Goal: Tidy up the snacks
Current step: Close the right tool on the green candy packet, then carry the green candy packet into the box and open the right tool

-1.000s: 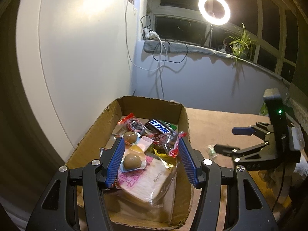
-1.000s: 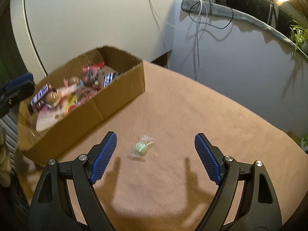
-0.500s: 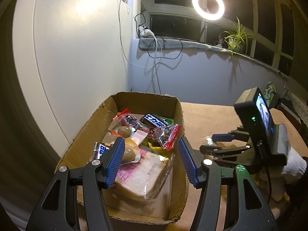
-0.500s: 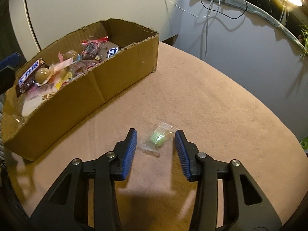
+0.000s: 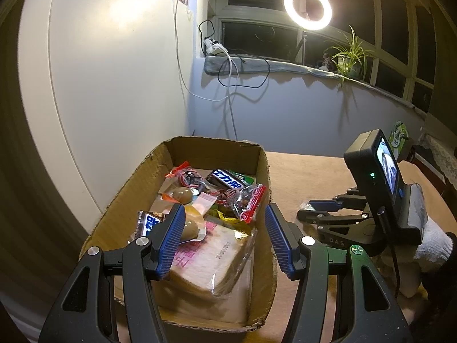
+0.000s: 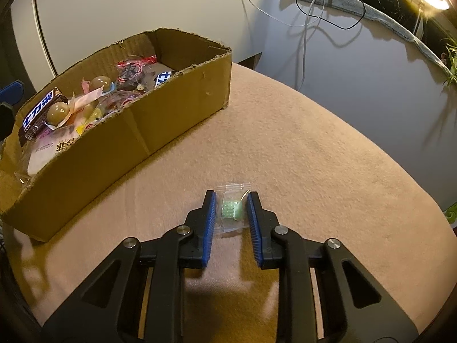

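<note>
A small green candy in a clear wrapper (image 6: 232, 210) lies on the tan table (image 6: 314, 157). My right gripper (image 6: 230, 214) is down on the table with its blue pads close on both sides of the candy, nearly shut on it. A cardboard box (image 6: 177, 108) holds several snacks: wrapped bread (image 5: 211, 260), chocolate bars, braised eggs and red packets. My left gripper (image 5: 224, 240) is open and empty, hovering above the near end of the box (image 5: 137, 177). The right gripper also shows in the left wrist view (image 5: 322, 210).
A white wall panel (image 5: 114, 71) stands just left of the box. A windowsill with cables, a ring light (image 5: 308, 7) and a potted plant (image 5: 348, 57) runs along the back. The table edge curves round at the right (image 6: 428, 200).
My right gripper has come down around the green candy and its jaws have closed from wide open to a narrow gap. My left gripper has stayed open and drawn back slightly over the box.
</note>
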The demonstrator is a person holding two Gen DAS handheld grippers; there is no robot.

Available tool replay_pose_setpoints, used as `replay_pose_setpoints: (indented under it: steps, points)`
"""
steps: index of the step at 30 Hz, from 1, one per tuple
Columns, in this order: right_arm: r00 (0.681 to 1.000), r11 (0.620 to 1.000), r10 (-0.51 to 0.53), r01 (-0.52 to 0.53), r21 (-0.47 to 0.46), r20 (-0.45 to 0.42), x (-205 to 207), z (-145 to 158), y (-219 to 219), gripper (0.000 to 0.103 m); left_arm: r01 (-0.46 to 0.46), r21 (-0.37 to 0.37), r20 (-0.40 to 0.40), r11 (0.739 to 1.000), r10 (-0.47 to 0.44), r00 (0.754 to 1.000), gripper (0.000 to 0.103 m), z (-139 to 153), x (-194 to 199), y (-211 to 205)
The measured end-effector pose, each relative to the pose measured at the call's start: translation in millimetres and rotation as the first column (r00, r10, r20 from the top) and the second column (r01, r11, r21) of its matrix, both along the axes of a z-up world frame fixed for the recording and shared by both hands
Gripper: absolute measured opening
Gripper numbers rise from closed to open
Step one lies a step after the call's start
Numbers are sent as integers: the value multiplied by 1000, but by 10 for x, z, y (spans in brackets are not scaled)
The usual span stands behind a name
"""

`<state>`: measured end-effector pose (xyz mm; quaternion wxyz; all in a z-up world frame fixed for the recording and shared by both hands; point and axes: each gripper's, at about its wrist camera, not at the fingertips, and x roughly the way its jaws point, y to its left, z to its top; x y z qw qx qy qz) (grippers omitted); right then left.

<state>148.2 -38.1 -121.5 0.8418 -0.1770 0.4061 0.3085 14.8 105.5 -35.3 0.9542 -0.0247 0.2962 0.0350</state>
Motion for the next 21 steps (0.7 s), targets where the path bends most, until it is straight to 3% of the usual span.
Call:
replay_pose_setpoints:
  steps: [6,21]
  points:
    - [1000,1000,10,-10,24,22,-86,130,10,22,-9,-13,7,1000,9,1000,57,9,-30,53]
    - [995,967,82,-94,235,63,-363,793,371,22,-45,-40,23,998,46,999,57,15,-98,281]
